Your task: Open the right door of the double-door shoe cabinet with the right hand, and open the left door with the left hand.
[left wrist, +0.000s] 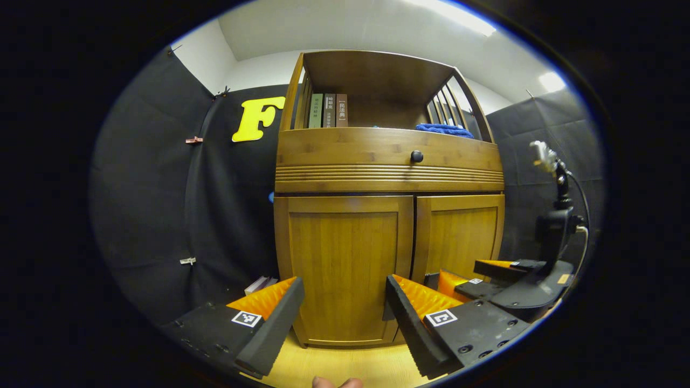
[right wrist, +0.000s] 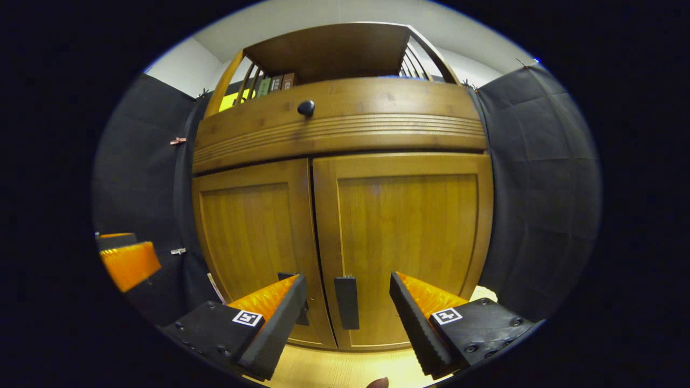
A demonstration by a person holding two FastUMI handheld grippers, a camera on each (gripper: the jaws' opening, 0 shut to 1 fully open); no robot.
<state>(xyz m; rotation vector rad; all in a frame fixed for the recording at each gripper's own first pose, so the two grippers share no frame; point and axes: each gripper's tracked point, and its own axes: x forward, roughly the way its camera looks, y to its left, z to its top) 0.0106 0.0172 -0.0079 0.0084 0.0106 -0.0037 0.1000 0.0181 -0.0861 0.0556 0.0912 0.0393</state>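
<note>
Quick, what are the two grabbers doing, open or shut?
Left gripper: open, holding nothing.
Right gripper: open, holding nothing, handle between its fingers.

Left tool [left wrist: 345, 318] and right tool [right wrist: 347, 318]: each has two black fingers with ribbed black pads, orange ridged outer faces and black screwed base plates. Each base plate carries a small square black-and-white marker.

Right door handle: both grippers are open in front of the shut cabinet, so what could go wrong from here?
1. The right door handle and the left door handle sit close beside the centre seam, so the right gripper might catch the wrong one.
2. The left gripper sits near the right gripper; they could collide.
</note>
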